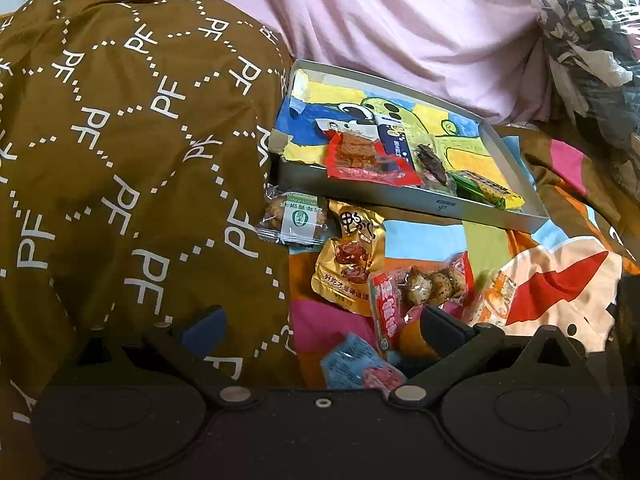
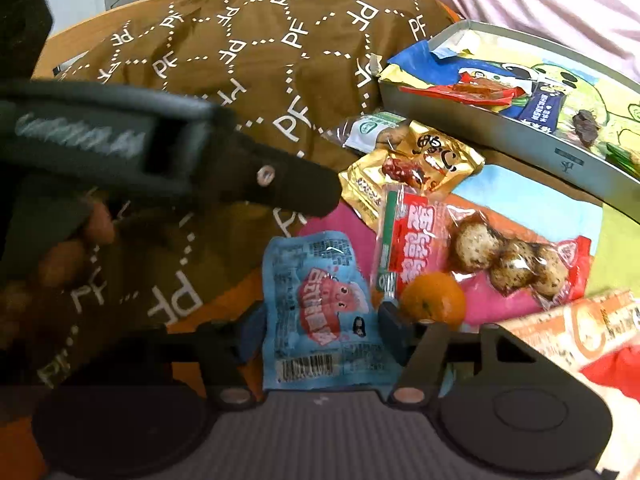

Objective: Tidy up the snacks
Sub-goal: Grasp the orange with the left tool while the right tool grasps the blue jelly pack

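Observation:
A grey tray (image 1: 400,200) lined with a coloured drawing holds a red snack packet (image 1: 360,156), a dark blue one (image 1: 394,136) and a green one (image 1: 484,190). Loose on the bedspread in front of it lie a biscuit packet (image 1: 294,220), a gold packet (image 1: 352,256), a red packet of speckled balls (image 2: 480,256), an orange-white packet (image 2: 580,332), a mandarin (image 2: 434,298) and a blue packet (image 2: 320,312). My right gripper (image 2: 322,330) straddles the blue packet, pads at its edges, the packet still flat. My left gripper (image 1: 322,324) hovers wide open over the loose snacks.
A brown quilt with white letters (image 1: 120,140) is heaped at the left, right against the tray. Pink bedding (image 1: 400,20) lies behind. A clear bag of dark things (image 1: 592,60) sits at the far right. The left gripper's body (image 2: 280,184) and a hand cross the right wrist view.

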